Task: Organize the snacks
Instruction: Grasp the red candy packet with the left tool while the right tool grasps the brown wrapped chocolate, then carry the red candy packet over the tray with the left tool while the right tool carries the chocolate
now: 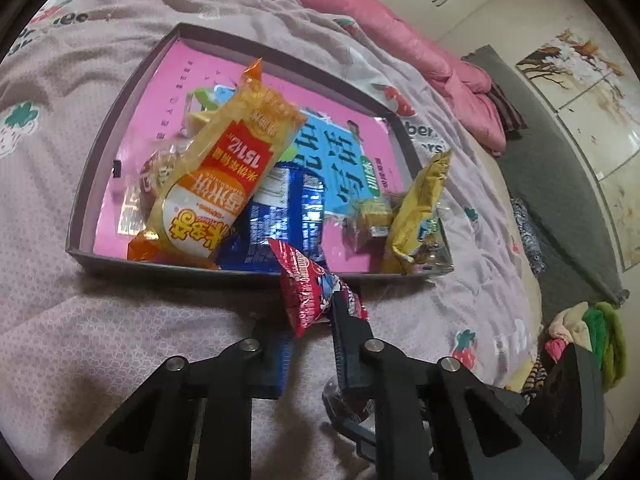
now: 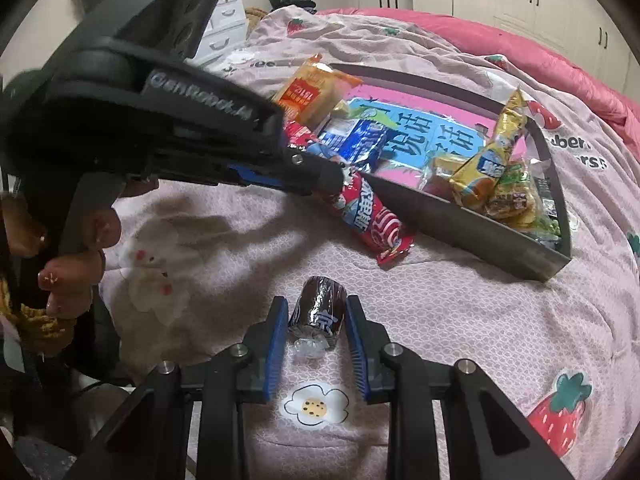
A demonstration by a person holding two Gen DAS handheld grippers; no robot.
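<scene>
Left gripper (image 1: 316, 320) clamped on red snack packet (image 1: 308, 292) beside tray (image 1: 168, 258) — right gripper (image 2: 317, 322) narrow around dark wrapped roll (image 2: 320, 308), pads barely apart from it.

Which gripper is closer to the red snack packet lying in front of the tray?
Left. The left gripper is clamped on the red snack packet; the right gripper sits apart, straddling a dark wrapped roll on the bedspread.
</scene>
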